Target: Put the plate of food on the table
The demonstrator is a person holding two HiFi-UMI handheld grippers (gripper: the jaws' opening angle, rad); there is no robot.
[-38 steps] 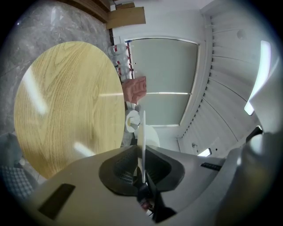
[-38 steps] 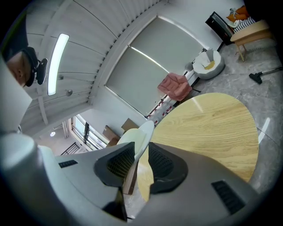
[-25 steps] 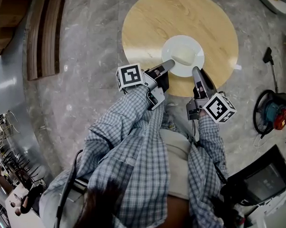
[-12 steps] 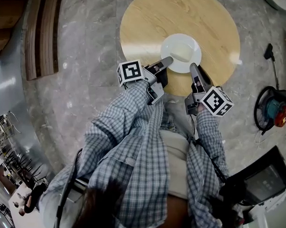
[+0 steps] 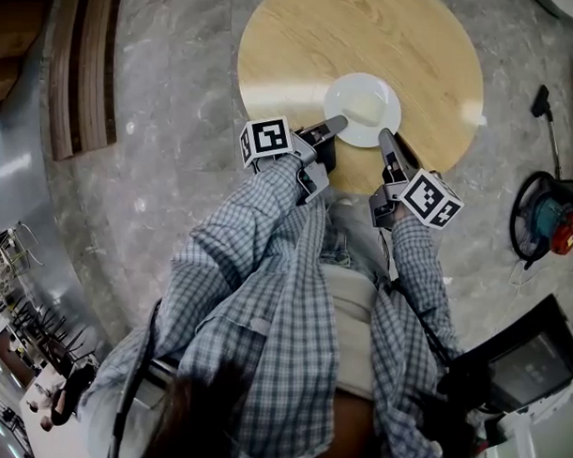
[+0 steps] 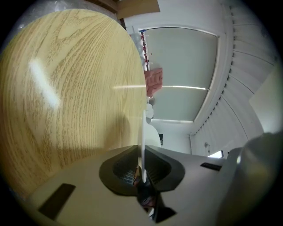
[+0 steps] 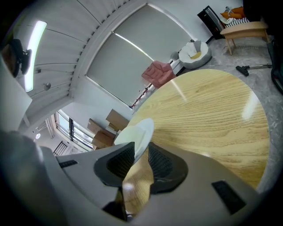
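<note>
A white plate (image 5: 386,93) with a pale piece of food on it hangs over the near part of the round wooden table (image 5: 302,45). My left gripper (image 5: 339,122) is shut on the plate's near left rim. Its own view shows the plate (image 6: 143,132) edge-on, pinched between the pads, with the table (image 6: 66,88) close alongside. My right gripper (image 5: 384,136) grips the near right rim. In the right gripper view the plate's rim (image 7: 135,134) sits between the two pads of that gripper (image 7: 138,154), above the table (image 7: 212,119).
A red and blue power tool (image 5: 549,228) with a coiled cable lies on the stone floor at the right. Wooden slats (image 5: 86,66) lie at the far left. A dark case (image 5: 526,358) stands at the lower right. A wooden bench (image 7: 245,31) stands beyond the table.
Both grippers have sunk towards the table with the plate held between them. In the head view the plate looks smaller and sits a little farther from me over the table top.
</note>
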